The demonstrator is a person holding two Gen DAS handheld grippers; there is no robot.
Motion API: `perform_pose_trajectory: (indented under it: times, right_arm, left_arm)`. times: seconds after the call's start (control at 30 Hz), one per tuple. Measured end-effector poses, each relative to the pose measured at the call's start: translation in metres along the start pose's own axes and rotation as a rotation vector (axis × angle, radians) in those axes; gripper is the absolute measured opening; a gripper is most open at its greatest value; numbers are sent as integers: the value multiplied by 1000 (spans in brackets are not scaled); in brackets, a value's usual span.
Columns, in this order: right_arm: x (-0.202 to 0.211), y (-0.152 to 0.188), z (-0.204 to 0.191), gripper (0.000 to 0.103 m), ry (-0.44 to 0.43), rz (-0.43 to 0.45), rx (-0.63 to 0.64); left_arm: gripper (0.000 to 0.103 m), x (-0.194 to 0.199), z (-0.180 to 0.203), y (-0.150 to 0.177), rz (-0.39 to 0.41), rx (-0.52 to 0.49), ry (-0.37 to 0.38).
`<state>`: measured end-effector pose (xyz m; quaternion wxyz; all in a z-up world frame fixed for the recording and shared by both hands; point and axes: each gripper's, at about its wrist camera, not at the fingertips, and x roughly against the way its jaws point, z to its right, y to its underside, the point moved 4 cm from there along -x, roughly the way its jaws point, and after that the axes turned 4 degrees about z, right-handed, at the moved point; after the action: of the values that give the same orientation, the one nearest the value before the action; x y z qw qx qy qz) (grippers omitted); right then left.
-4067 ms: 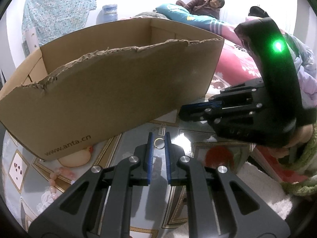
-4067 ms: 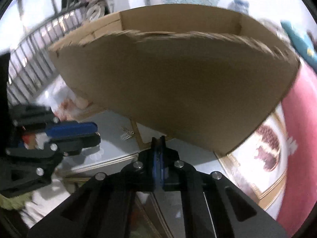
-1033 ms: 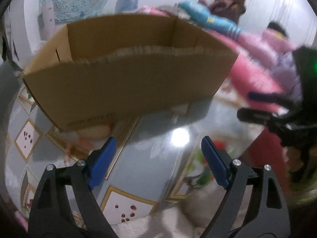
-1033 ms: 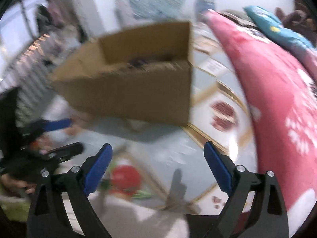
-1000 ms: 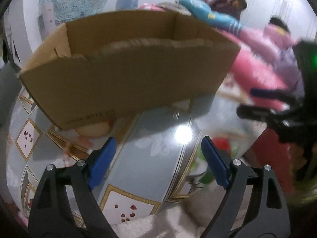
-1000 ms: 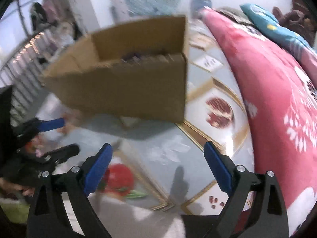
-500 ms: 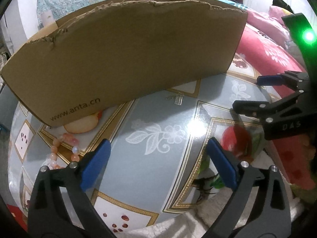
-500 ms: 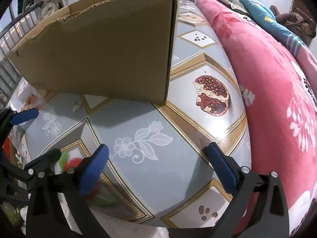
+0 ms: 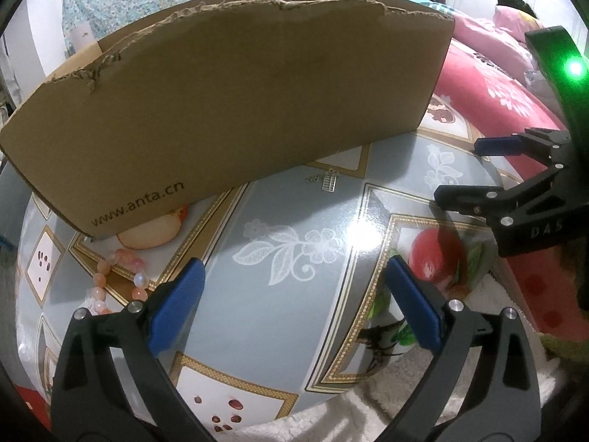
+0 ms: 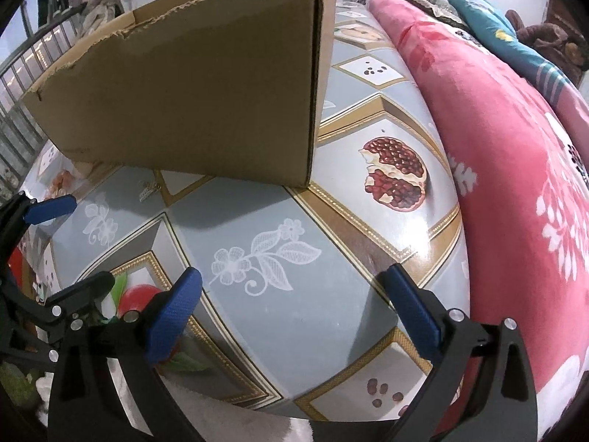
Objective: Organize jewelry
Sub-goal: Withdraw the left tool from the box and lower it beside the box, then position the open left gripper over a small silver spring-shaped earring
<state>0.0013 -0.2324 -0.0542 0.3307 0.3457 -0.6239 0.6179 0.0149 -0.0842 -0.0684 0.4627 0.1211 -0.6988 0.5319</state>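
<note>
A brown cardboard box [image 9: 239,84] with a torn top edge stands on the patterned table and its inside is hidden. A pink and orange bead bracelet [image 9: 110,280] lies by the box's left corner, just beyond my left finger. A small silver piece [image 9: 327,180] lies near the box's front wall, also visible as the silver piece [image 10: 149,188] in the right wrist view. My left gripper [image 9: 292,269] hangs wide open over bare tabletop, nothing between its blue pads. My right gripper [image 10: 292,274] is wide open and empty too, right of the box's corner [image 10: 313,84].
The table cover [image 10: 279,206] is glossy grey with fruit and flower prints. A red floral blanket [image 10: 515,147] runs along the right side. White fluffy fabric [image 9: 368,405] lines the near edge. Each gripper shows in the other's view: right gripper [image 9: 458,170], left gripper [image 10: 88,241].
Both grippers have sunk closer to the table and the box now looms higher. Their jaws have spread a little wider. The ring seen between the left fingers earlier is gone from them.
</note>
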Motion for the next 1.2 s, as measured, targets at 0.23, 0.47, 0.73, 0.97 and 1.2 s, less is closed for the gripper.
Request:
perform_pose_trajectory:
  times: [0.23,0.47,0.73,0.97,1.2]
  right_arm:
    - [1,0,-1,97,2,-5,-9]
    - [6,-3,2,97,-19,23,-17]
    - [35,-26,-15,85,-232,174,-11]
    - [17,-37,-46,47,-329,133,51]
    - [3,-43,-70,34,-330,123,153]
  left_arm:
    - [95,1,0,2,21,6,-10]
    - [96,2,-1,4,35,-1,-3]
    - [95,7,-5,8,54,7,0]
    - [79,18,-7,16,99,-16,21]
    - [57,22,-7,17,125,-44,60]
